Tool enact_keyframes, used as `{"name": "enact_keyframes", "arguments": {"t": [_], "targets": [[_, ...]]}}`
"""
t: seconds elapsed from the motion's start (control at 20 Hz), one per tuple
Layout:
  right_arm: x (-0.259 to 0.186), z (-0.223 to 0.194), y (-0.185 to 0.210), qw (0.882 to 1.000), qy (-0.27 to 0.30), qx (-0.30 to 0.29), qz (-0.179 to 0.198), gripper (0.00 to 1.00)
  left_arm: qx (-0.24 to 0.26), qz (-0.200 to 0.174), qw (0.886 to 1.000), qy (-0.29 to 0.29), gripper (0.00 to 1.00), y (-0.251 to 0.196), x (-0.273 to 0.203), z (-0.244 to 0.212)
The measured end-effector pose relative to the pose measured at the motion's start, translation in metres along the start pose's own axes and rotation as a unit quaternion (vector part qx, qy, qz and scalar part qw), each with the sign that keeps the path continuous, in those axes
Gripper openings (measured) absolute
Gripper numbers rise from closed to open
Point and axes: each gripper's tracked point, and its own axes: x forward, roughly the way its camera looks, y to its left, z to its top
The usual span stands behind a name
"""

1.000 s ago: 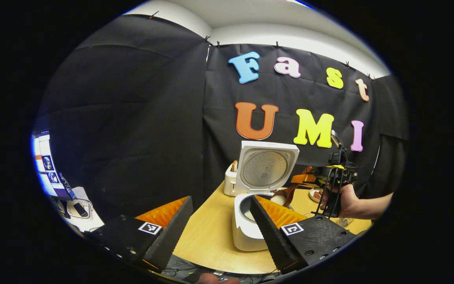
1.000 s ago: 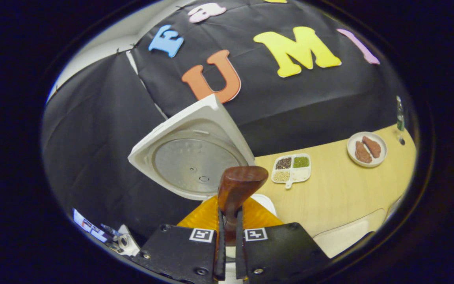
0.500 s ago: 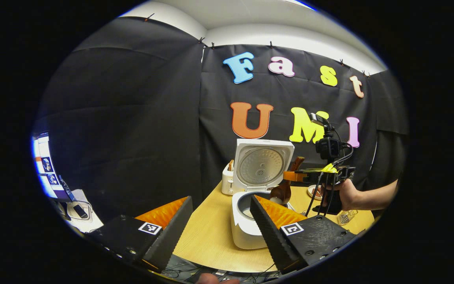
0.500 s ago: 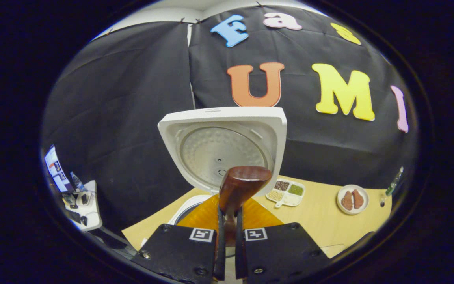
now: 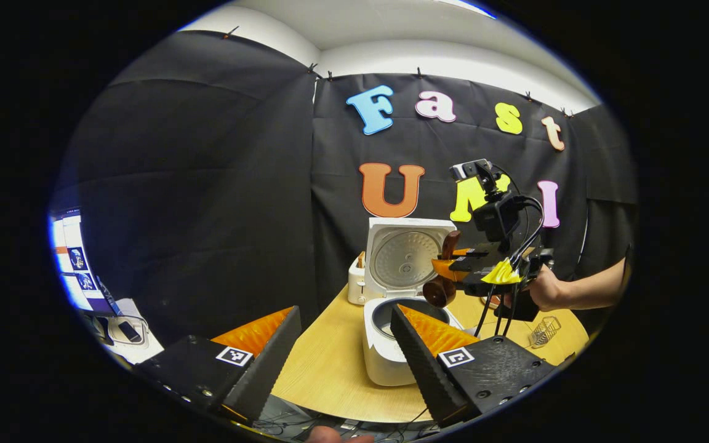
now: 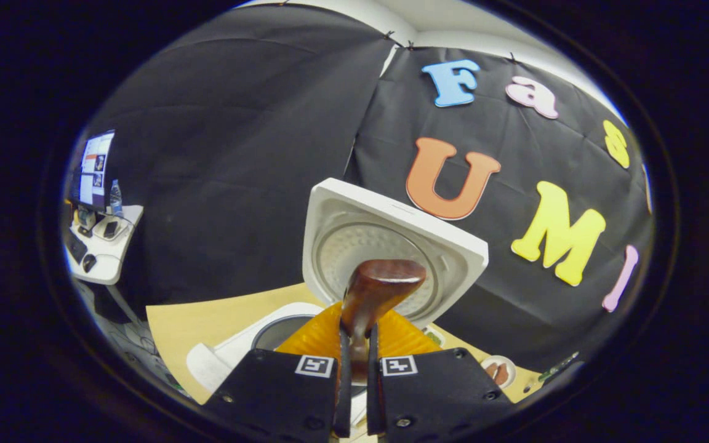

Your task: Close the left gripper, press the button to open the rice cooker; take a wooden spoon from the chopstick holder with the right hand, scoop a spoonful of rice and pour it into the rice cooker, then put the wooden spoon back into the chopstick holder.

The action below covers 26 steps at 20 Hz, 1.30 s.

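The wooden spoon [image 6: 372, 295] is clamped between the two fingers of the right gripper [image 6: 354, 375], which press on its handle from both sides; its dark brown end sticks up in front of the camera in the right gripper view. In the left gripper view the same spoon [image 5: 439, 289] hangs from that gripper [image 5: 453, 271] with its round bowl low, just above the open pot of the rice cooker [image 5: 391, 344]. That view also shows the hand [image 5: 545, 289] holding the right gripper, and a small wire holder [image 5: 543, 332] standing on the wooden table [image 5: 330, 369] to the cooker's right.

The cooker's lid [image 5: 407, 258] stands upright, its metal inner plate facing forward. In the right gripper view the lid [image 6: 391, 246] looms close and tilted, with part of the pot rim [image 6: 280, 329] below it.

The left gripper [image 5: 345, 351] hangs near the table edge with its fingers wide apart, holding nothing. A white toaster [image 5: 357, 283] stands just behind the cooker. A small plate [image 6: 499, 371] lies on the table at the right gripper view's lower right.
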Motion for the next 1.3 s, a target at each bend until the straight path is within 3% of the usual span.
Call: {"name": "enact_keyframes", "arguments": {"t": [0.35,0.6,0.9,1.1,1.3], "targets": [[-0.010,0.012,-0.001,1.000,-0.014,0.018,0.013,0.15,-0.007,-0.001,1.000,-0.002,0.94,-0.011,-0.003,-0.001],[-0.018,0.019,-0.024,0.990,-0.020,0.138,0.031,0.15,-0.013,-0.009,1.000,0.001,0.94,-0.029,0.004,-0.002],[-0.061,0.016,-0.080,0.944,-0.028,0.322,0.064,0.15,-0.003,-0.044,0.999,-0.004,0.94,-0.073,0.010,0.015],[-0.109,-0.010,-0.142,0.912,-0.043,0.405,0.041,0.15,0.014,-0.048,0.999,-0.017,0.94,-0.103,0.017,0.031],[-0.167,-0.064,-0.214,0.888,-0.049,0.456,-0.014,0.15,0.016,-0.057,0.998,-0.019,0.94,-0.139,0.025,0.037]]}}
